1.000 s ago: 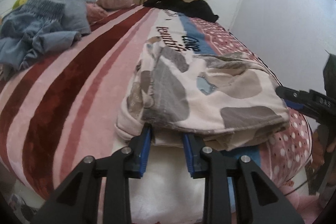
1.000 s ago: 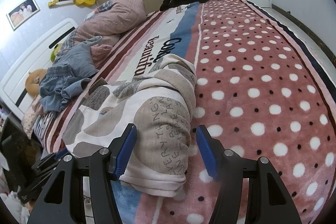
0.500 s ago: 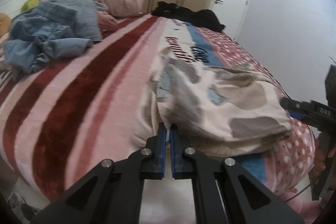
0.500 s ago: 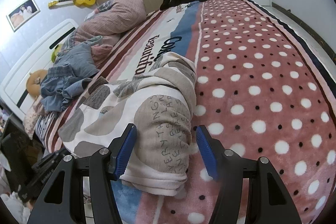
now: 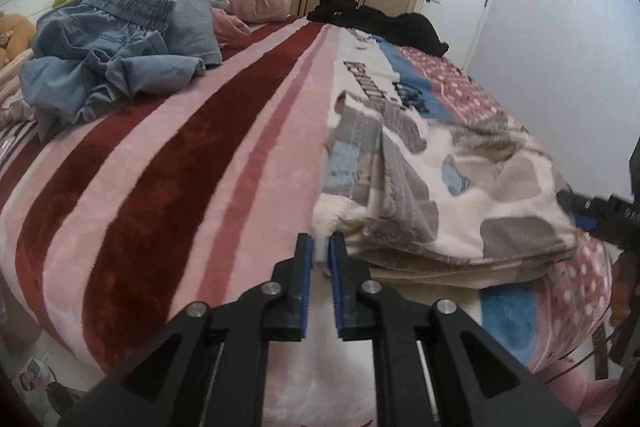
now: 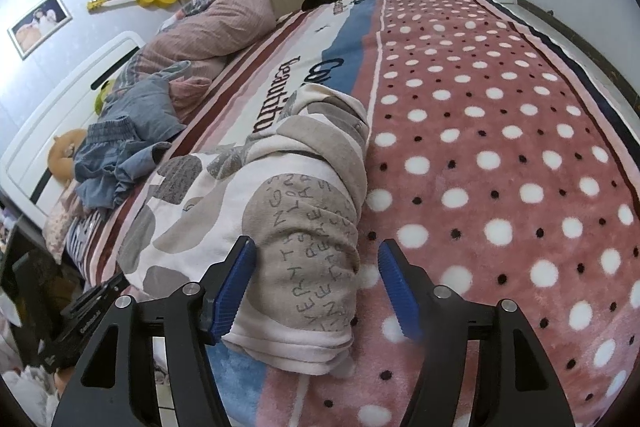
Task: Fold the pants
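The patterned pants (image 5: 460, 195) are lying bundled in several layers on the bed (image 5: 168, 179), so the folding is judged well advanced. Their near corner is being pinched by the almost closed left hand-held gripper (image 5: 319, 255), while the right hand-held gripper (image 6: 316, 267), its jaws just opening, is straddling the folded end unclamped.

The left gripper (image 5: 320, 247) is sliding along the blanket (image 5: 160, 187) to the left corner of the folded pants (image 5: 440, 187), pinching it and barely reopening. The right gripper (image 6: 316, 267) is widening its jaws around the pants' right end.
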Motion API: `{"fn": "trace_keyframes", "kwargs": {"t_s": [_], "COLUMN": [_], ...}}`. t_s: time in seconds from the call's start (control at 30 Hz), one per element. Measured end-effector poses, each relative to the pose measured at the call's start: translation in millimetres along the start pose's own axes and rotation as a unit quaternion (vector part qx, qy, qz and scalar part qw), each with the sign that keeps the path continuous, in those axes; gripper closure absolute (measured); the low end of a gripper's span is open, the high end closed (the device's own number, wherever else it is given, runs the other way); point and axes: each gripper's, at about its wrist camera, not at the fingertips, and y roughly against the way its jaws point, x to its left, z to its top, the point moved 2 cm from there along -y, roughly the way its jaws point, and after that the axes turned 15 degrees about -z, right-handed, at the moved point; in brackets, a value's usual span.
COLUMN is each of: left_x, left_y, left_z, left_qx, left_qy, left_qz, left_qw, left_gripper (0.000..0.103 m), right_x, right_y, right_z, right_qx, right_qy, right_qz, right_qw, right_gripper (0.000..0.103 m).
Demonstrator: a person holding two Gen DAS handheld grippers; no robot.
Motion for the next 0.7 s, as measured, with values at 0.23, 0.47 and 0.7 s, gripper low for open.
{"fn": "trace_keyframes", "kwargs": {"t_s": [0.23,0.47,0.7], "left_x": [-7,-34,-18], "left_y": [9,-47,-76], "left_z": [43,52,36], "left_qx": [-0.029,0.028,0.045], "left_qy": [-0.035,-0.078,-0.052], "left_qz": [-0.041,-0.05,-0.042], "left_qw": [0.9981,0.9953,0.9967], "left_gripper": [0.063,0.048,0.04], "right_x": [-7,-18,-24], "right_y": [2,-12,-32], "right_z": [18,41,60], "right_qx": [-0.021,-0.015,-0.017], "right_qy": [0.025,0.023,0.025], "right_qz": [-0.016,0.006,-0.002], "right_qw": [0.999,1.0,1.0], "right_gripper": [0.04,0.04,0.059]}}
